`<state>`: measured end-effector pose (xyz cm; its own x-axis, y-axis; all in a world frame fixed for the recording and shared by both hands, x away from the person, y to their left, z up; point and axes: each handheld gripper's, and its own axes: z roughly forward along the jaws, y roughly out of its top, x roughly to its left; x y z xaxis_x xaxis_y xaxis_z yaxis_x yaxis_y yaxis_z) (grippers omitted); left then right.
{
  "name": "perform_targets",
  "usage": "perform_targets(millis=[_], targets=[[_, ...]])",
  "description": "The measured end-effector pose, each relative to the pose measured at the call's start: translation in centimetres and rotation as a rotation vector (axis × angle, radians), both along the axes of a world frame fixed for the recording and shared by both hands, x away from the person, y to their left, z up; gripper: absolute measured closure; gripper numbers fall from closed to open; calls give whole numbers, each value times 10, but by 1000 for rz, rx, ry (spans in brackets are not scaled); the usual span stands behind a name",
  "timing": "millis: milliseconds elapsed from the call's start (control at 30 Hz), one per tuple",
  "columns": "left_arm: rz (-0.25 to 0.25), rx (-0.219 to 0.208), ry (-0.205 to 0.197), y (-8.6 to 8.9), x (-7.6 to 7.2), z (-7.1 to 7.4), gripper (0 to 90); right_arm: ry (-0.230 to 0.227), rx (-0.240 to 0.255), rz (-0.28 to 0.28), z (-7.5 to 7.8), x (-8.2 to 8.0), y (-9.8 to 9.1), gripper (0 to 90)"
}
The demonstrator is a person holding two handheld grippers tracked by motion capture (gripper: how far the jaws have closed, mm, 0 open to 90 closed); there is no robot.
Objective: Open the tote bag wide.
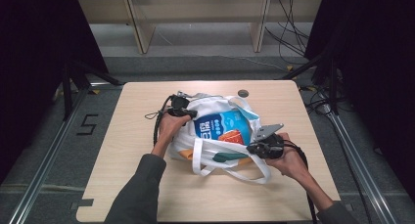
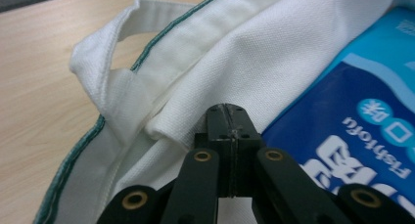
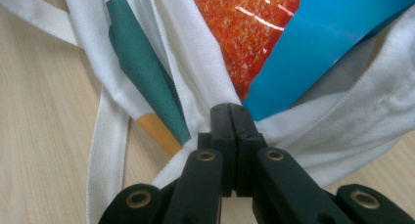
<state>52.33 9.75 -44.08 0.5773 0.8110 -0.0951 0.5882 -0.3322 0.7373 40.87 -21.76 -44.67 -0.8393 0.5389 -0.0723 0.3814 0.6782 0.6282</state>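
Note:
A white tote bag (image 1: 210, 104) lies open in the middle of the wooden table (image 1: 137, 150), with a blue snack package (image 1: 220, 126) inside it. At the bag's left rim my left gripper (image 1: 188, 112) is shut on the cloth. The left gripper view shows its jaws together at a fold of the white bag (image 2: 235, 53), beside the blue package (image 2: 352, 116). At the bag's right rim my right gripper (image 1: 252, 148) is shut too. In the right gripper view the white cloth (image 3: 372, 116) gathers into my closed jaws under the blue and orange package (image 3: 323, 43).
The bag's long white handles (image 1: 198, 158) trail toward the table's front edge. A small grey disc (image 1: 243, 93) sits at the table's back edge. A wooden shelf frame (image 1: 195, 18) stands beyond the table, and cables (image 1: 293, 33) lie on the floor at the right.

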Motion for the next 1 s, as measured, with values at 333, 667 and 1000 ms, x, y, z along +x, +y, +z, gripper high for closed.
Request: perform_targets(millis=[333, 667, 1000], targets=[[-165, -61, -87, 23, -84, 26, 836, -110, 195, -46, 34, 21, -11, 900], [-205, -10, -14, 31, -115, -19, 894, -99, 143, -109, 21, 33, -15, 900], [-160, -157, -121, 36, -127, 18, 832, -119, 207, -94, 38, 25, -15, 900]])
